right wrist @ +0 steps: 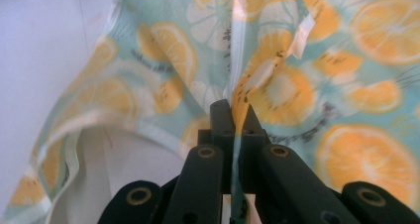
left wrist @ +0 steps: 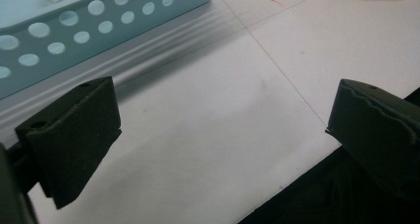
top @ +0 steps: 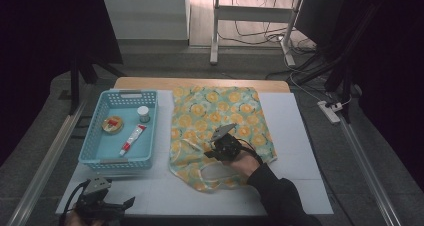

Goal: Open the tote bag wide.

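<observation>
1. The right gripper (top: 226, 145) is clamped on a raised fold of the orange-print cloth (top: 220, 121); in the right gripper view its jaws are pressed together with a thin ridge of fabric (right wrist: 257, 75) between them. The hold looks narrow, so a sharp pull could let the fold slip out.
2. The cloth lies on the white table mat (top: 295, 151), to the right of the basket, with its near edge rumpled and curled. Dragging it from 1 pinch point would likely bunch it further rather than flatten it.
3. The left gripper (top: 102, 202) rests at the near left corner of the mat with its jaws wide apart, holding nothing. In the left gripper view it sits just beside the basket wall (left wrist: 99, 21), so a careless sweep forward could knock the basket.
4. The blue perforated basket (top: 95, 146) holds 3 things: a round red-and-yellow tin (top: 112, 124), a small white-capped jar (top: 143, 114) and a red-and-white tube (top: 132, 139) lying diagonally. All 3 lie loose and apart, so a bump would scatter them.
</observation>
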Tool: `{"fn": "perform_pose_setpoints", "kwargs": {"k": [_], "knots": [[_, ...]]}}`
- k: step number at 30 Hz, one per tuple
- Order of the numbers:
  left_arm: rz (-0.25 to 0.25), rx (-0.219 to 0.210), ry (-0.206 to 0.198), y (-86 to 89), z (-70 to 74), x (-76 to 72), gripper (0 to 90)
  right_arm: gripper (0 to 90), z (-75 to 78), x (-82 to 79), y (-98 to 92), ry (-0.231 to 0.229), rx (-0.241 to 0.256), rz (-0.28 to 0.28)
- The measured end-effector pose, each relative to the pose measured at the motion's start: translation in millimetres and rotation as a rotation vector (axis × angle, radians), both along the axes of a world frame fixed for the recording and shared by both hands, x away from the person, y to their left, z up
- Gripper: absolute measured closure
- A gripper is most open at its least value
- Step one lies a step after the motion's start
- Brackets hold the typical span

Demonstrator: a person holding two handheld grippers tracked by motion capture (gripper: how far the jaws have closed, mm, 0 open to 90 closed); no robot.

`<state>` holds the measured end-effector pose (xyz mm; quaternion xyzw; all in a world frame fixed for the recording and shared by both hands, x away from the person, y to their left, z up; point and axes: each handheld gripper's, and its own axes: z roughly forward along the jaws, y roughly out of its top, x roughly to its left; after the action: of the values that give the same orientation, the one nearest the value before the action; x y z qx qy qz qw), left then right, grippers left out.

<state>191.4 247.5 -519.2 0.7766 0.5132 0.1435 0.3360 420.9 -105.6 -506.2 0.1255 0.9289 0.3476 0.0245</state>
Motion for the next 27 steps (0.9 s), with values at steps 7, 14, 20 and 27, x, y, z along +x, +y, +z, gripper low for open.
{"fn": "perform_pose_setpoints", "kwargs": {"k": [7, 14, 20, 27], "knots": [[0.003, -0.005, -0.001, 0.7, 0.0, 0.1, 0.0, 89.6, 20.5, 10.2, -2.5, 0.031, 0.084, -0.045], [0.003, -0.002, -0.002, 0.6, 0.2, -0.2, 0.0, 89.6, 39.1, 19.1, -4.7, 0.083, 0.148, -0.070], [0.003, -0.002, -0.002, 0.6, 0.2, -0.2, 0.0, 89.6, 49.8, 26.5, -2.4, 0.111, 0.192, -0.080], [0.007, -0.007, -0.006, 1.4, 0.3, -0.6, 0.0, 89.6, 67.7, 34.7, 5.7, 0.117, 0.231, -0.084]]}}
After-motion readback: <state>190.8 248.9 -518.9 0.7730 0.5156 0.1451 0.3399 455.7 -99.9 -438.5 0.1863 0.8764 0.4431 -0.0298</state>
